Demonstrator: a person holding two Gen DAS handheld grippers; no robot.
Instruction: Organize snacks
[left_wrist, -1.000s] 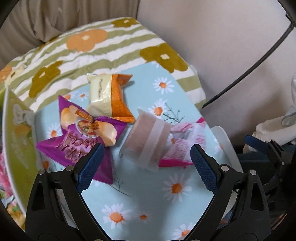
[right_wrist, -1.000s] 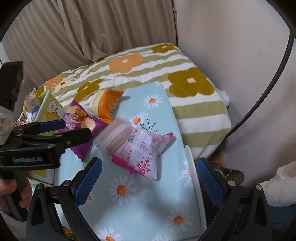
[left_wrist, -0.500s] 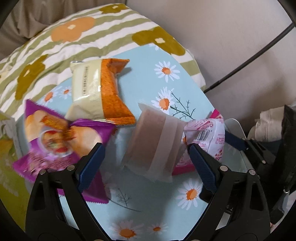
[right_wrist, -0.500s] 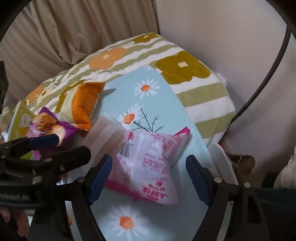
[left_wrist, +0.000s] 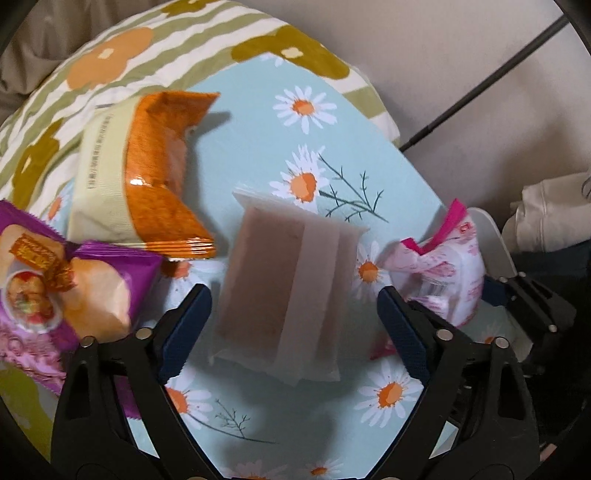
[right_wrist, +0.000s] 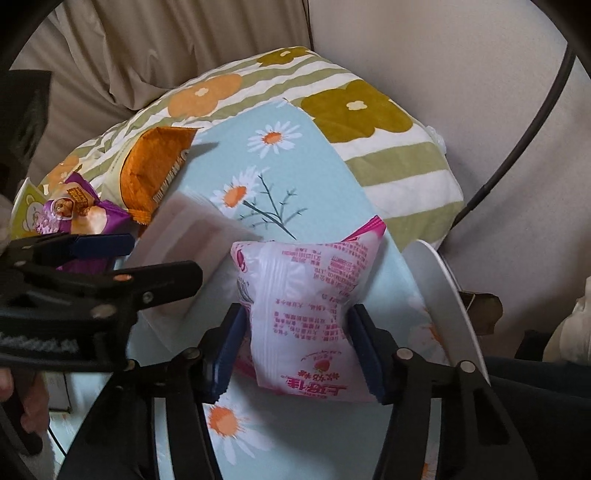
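Pale blue daisy-print cloth (left_wrist: 258, 122) covers a small surface, backed by a green-striped flower cushion (right_wrist: 399, 155), a beige curtain and a plain wall. Four snack packets lie on the cloth, none inside any container; a white rim (right_wrist: 454, 302) shows just beyond the right gripper's outer jaw. Right gripper (right_wrist: 295, 350): jaws have just been closing and now pinch the waist of the pink-and-white packet (right_wrist: 310, 295), blue pads pressing both its sides; its long axis runs away from the jaws, printed end nearest them. Left gripper (left_wrist: 291, 321): jaws have been narrowing but stand fairly wide, with the frosted pinkish packet (left_wrist: 288, 291) between them, near end at pad level; pads do not touch it. Its long axis points forward from the jaws, tipped slightly right. Ahead and outside the left jaw lies one orange-and-cream packet (left_wrist: 147, 181), long axis also forward. Just beside that jaw lies one purple packet (left_wrist: 62, 295), partly under the finger. A green box edge (right_wrist: 26, 210) sits beyond the purple one; contents cannot be told.
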